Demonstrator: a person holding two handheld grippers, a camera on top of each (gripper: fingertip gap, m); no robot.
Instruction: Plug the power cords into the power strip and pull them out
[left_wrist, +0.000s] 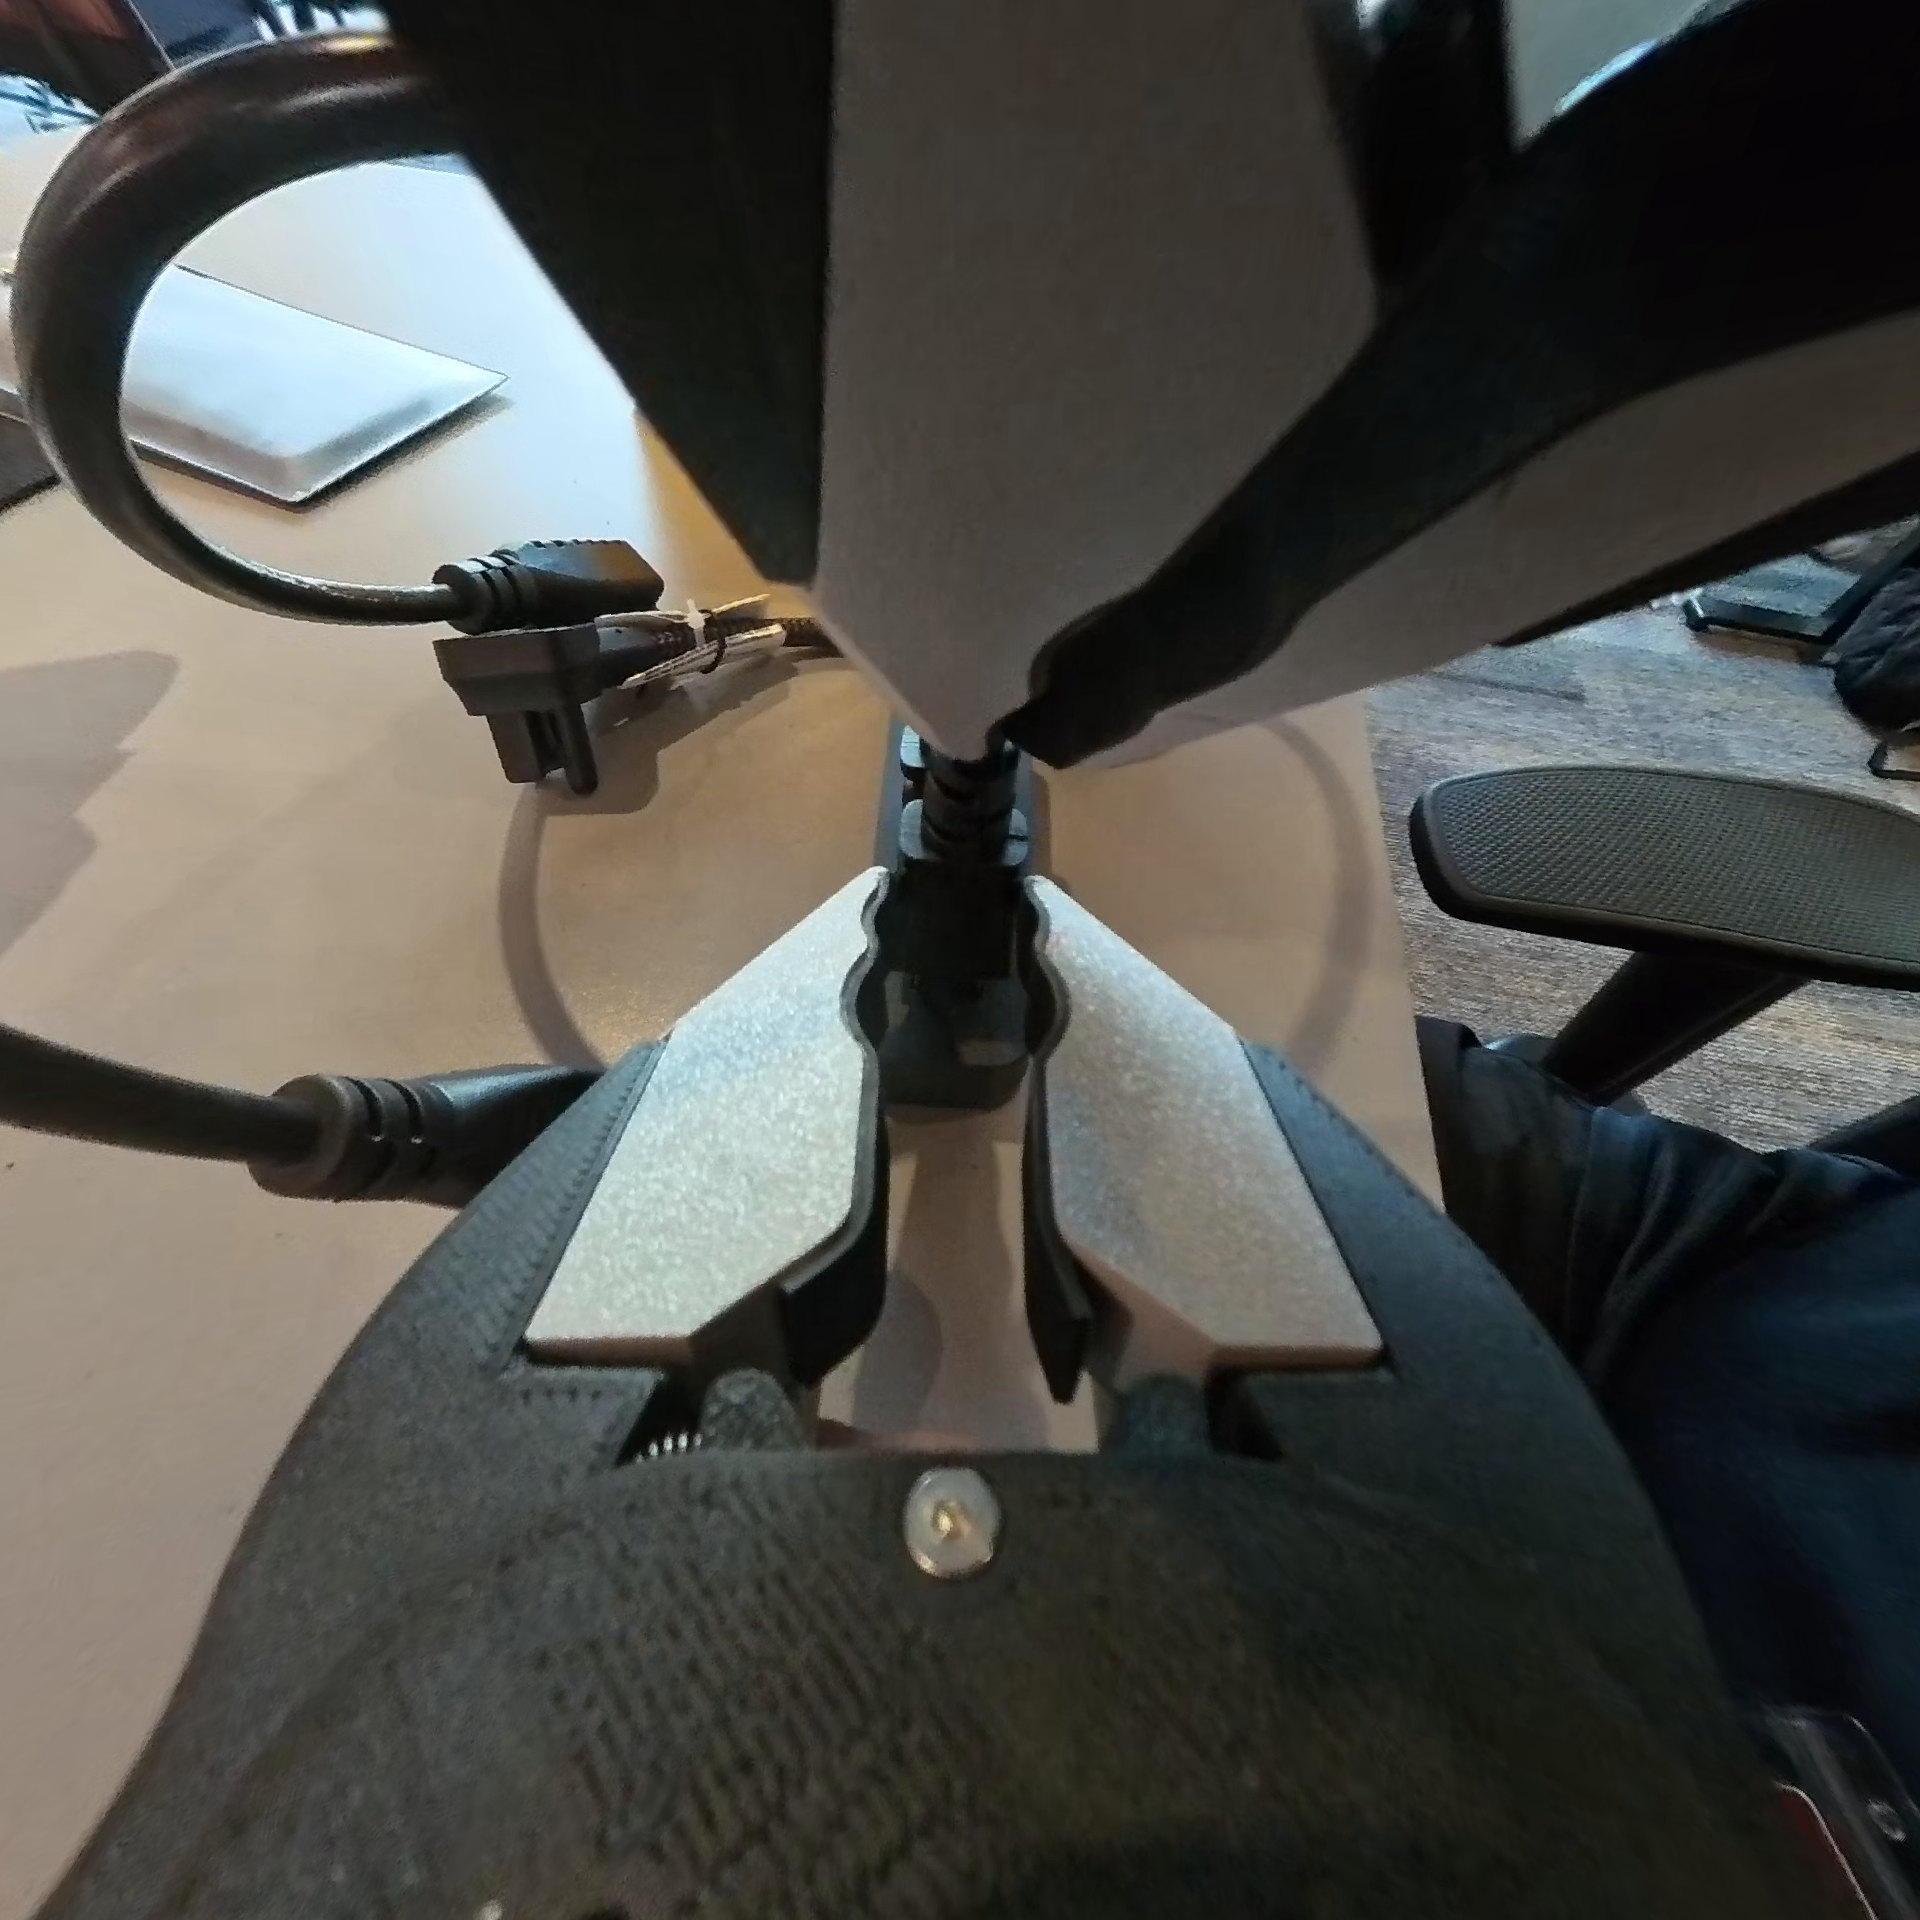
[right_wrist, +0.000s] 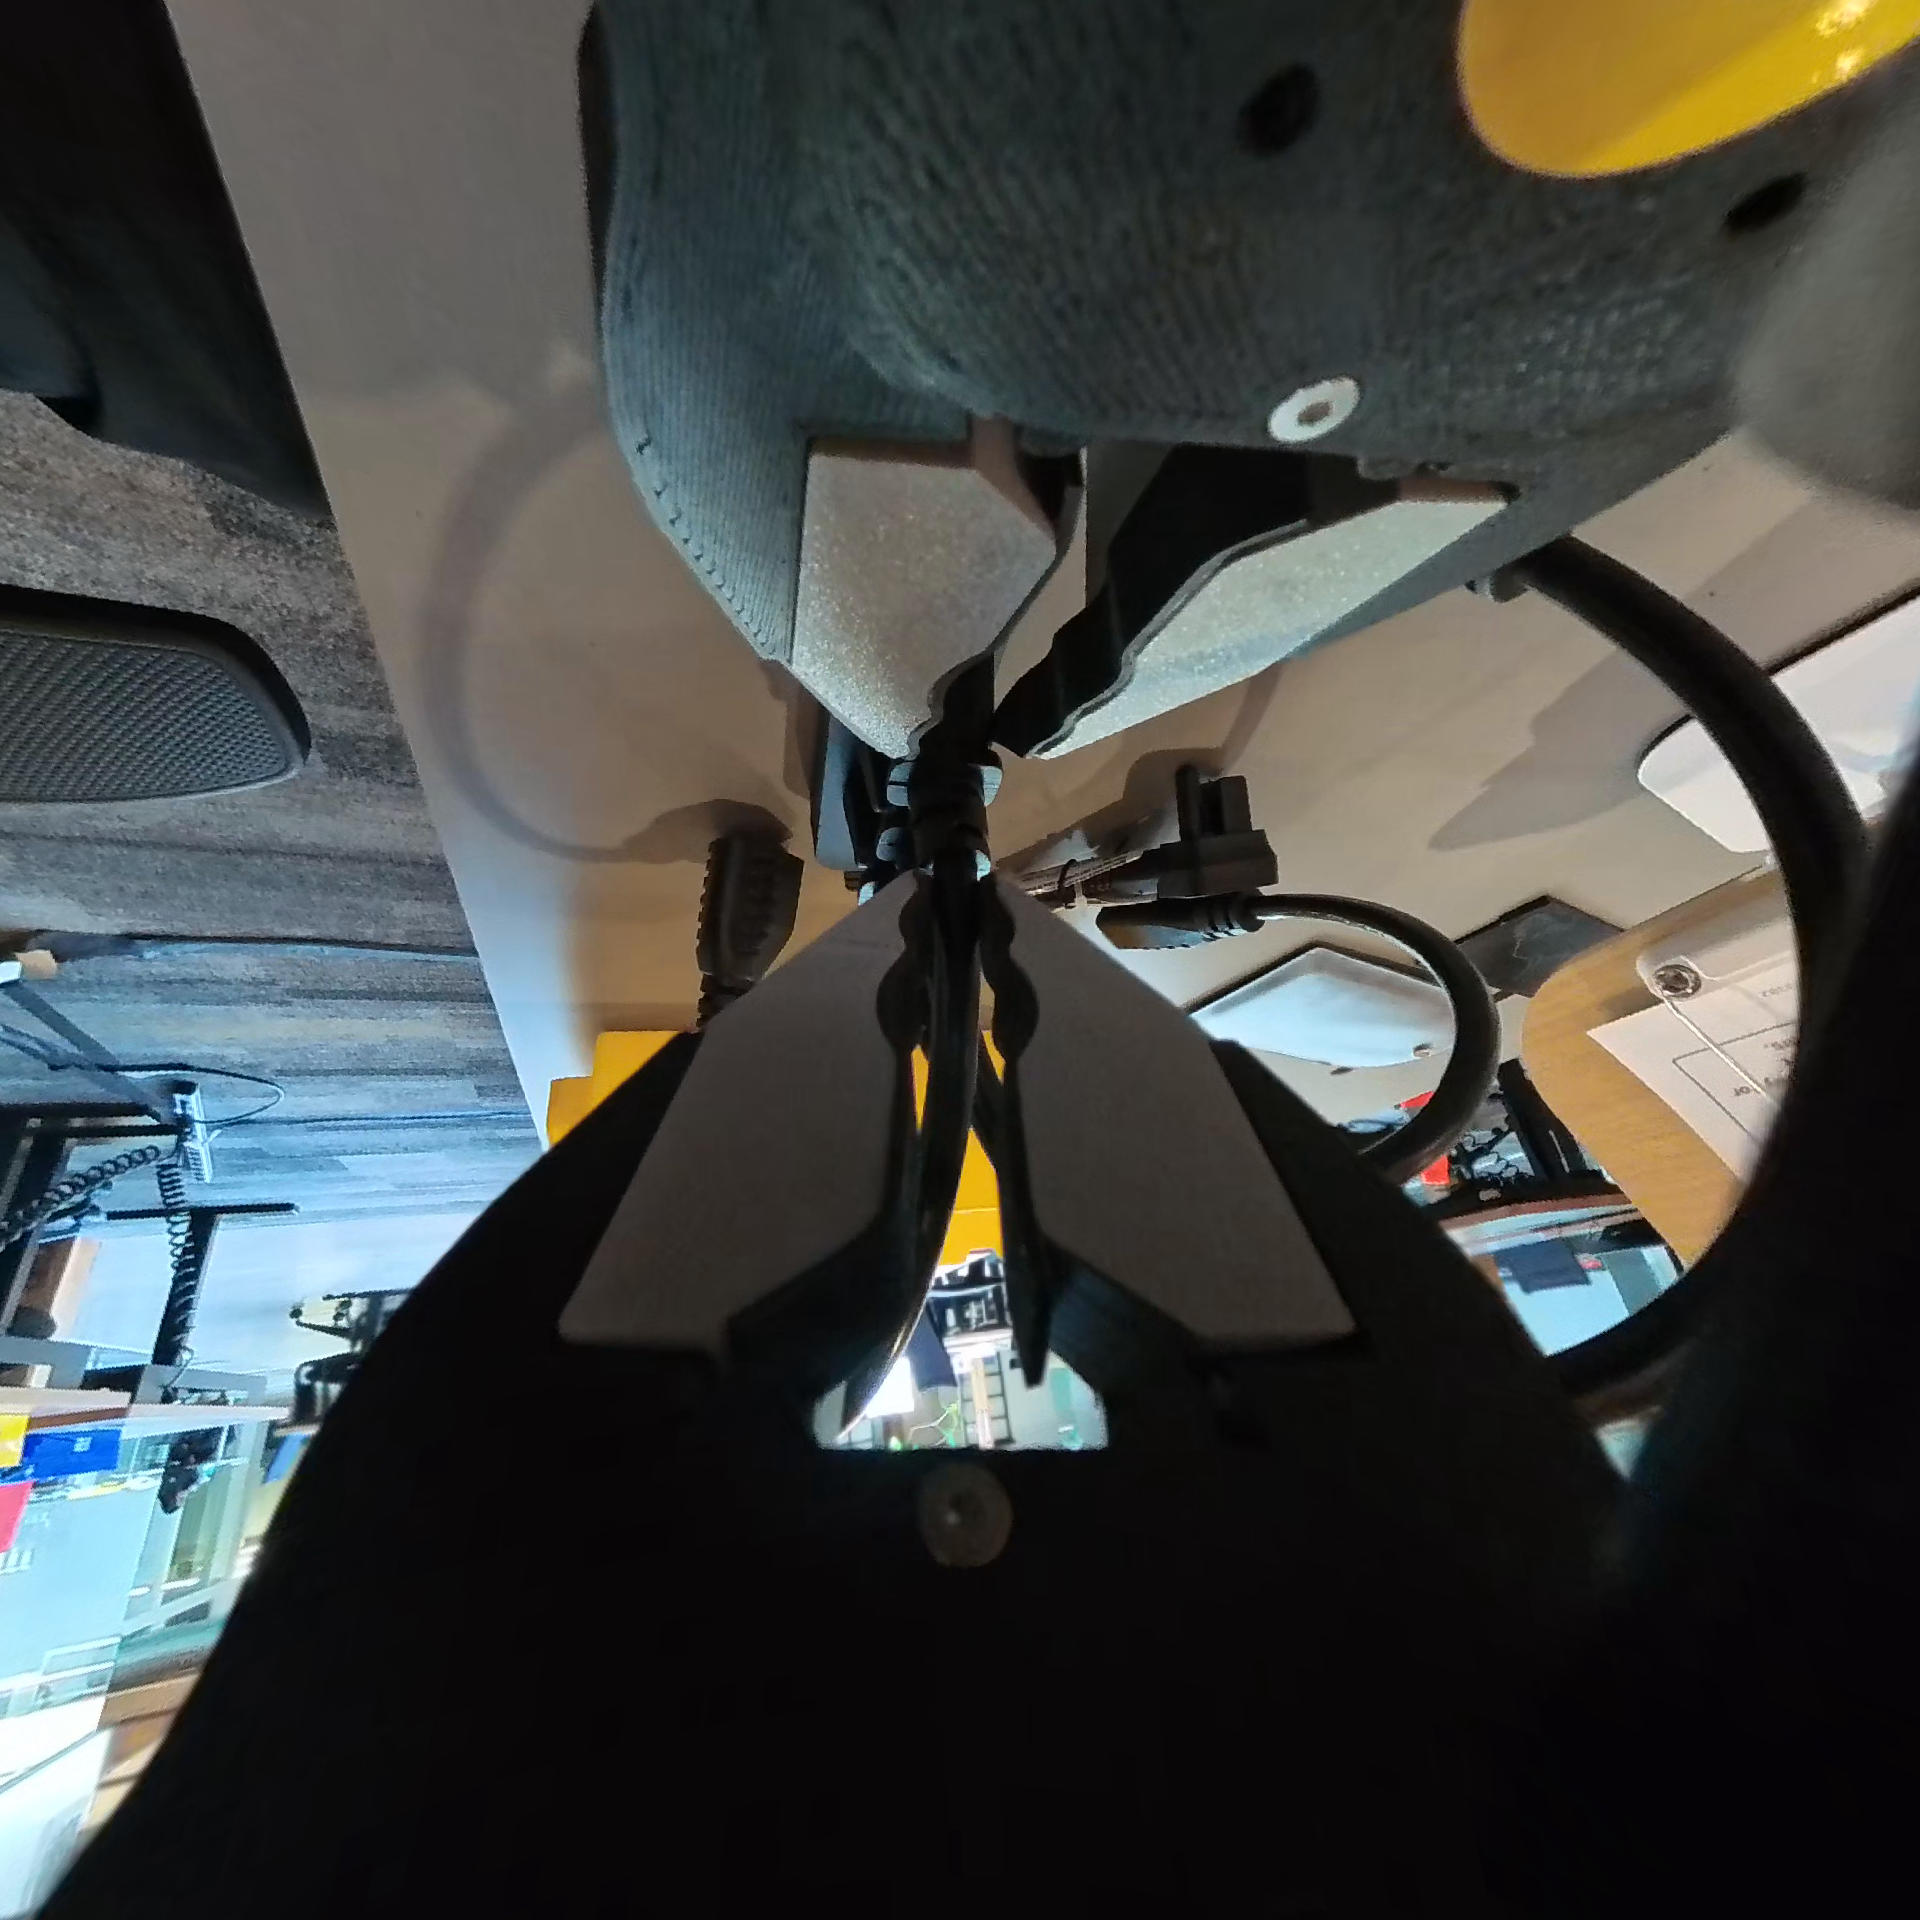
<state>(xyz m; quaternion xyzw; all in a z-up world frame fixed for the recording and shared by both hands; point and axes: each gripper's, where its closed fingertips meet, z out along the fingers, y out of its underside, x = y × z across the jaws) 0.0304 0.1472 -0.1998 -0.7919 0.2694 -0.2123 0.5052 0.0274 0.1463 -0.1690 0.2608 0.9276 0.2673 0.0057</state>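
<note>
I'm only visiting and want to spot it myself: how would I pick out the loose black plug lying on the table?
Start at the pale table and find the flat silver plate set into it. Nearer you than the plate, a thick black cable loops down to two black plugs. Yours is the angled plug lying on its side with its prongs bare, unlike the plug clamped in the left hand-held gripper.

Nothing readable here tbh. Only writing is on a white paper sheet (right_wrist: 1725, 1060) w/ a printed box, on the wooden board at the right edge of the right wrist view (too small and blurry to make out).
</note>
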